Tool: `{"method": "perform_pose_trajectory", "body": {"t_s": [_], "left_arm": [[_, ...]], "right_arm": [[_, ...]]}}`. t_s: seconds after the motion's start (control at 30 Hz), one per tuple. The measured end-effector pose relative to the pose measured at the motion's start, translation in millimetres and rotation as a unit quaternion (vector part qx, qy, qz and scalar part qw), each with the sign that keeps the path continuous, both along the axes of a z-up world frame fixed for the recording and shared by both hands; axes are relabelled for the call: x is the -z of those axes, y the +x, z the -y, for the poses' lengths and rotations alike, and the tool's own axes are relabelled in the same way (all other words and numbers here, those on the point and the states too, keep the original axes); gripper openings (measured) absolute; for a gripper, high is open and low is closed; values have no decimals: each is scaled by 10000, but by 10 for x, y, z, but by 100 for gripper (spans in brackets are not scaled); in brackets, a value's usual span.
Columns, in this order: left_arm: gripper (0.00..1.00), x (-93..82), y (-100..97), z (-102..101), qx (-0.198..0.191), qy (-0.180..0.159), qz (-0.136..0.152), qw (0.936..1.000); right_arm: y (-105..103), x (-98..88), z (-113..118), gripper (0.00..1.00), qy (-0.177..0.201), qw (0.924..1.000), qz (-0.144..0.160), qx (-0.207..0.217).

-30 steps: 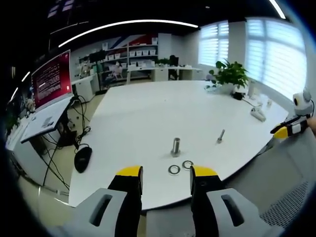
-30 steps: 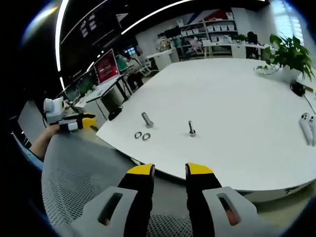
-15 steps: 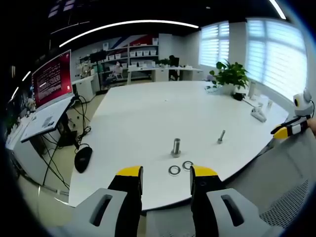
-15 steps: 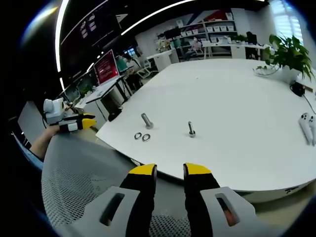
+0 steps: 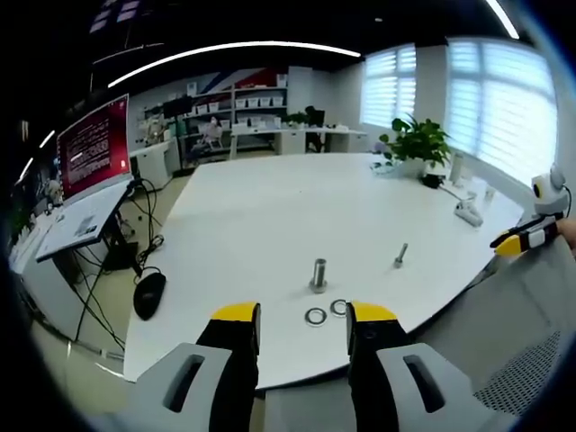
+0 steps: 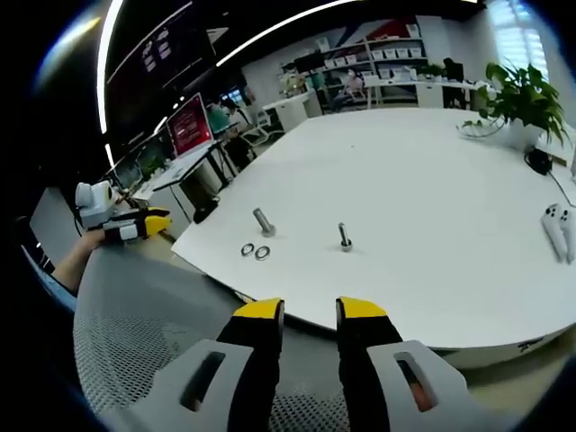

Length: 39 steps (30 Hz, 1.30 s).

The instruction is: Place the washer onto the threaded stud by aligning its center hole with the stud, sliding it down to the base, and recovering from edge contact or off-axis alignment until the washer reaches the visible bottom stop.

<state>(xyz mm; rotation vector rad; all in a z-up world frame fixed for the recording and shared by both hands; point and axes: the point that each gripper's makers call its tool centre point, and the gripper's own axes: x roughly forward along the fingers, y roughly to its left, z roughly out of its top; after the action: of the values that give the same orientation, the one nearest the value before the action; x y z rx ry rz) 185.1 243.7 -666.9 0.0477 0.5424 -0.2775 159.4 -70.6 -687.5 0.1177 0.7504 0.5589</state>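
Note:
Two flat metal washers (image 5: 315,316) (image 5: 338,307) lie side by side near the front edge of the white table (image 5: 270,216). Just behind them a thick threaded stud (image 5: 319,274) stands upright, and a thinner bolt (image 5: 400,256) stands to its right. My left gripper (image 5: 304,322) hovers off the table edge short of the washers, open and empty. In the right gripper view the washers (image 6: 247,249) (image 6: 262,254), the stud (image 6: 263,221) and the thin bolt (image 6: 345,237) lie well ahead. My right gripper (image 6: 310,315) is open with a narrower gap and holds nothing.
A grey mesh chair back (image 6: 135,342) lies under my right gripper. A potted plant (image 5: 416,139) and small white devices (image 6: 558,225) sit at the table's far side. A red monitor (image 5: 94,144) and cables stand to the left. The other gripper (image 5: 529,236) (image 6: 135,225) floats beside the table.
Both views have shifted slightly with the hands. The washers, stud and bolt have not moved, and both grippers stay empty.

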Motion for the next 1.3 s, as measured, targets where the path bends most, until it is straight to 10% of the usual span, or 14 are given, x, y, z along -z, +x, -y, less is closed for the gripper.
{"method": "perform_pose_trajectory", "body": {"t_s": [0.4, 0.53, 0.77, 1.07, 1.3], "left_arm": [[42, 57, -32, 143, 571, 123, -231, 9980], [38, -151, 20, 303, 1008, -407, 180, 9939], [39, -312, 222, 359, 1482, -33, 126, 9889], [29, 47, 344, 363, 2559, 1000, -982, 9565], [33, 540, 268, 216, 3312, 2009, -2119, 8973]], "right_arm": [[23, -1, 24, 29, 44, 10000, 12, 86], [24, -4, 22, 29, 69, 9999, 31, 92], [17, -3, 7, 29, 55, 10000, 29, 31], [-14, 56, 2, 28, -121, 9998, -137, -101], [-18, 60, -7, 28, -123, 9997, -148, -159]]}}
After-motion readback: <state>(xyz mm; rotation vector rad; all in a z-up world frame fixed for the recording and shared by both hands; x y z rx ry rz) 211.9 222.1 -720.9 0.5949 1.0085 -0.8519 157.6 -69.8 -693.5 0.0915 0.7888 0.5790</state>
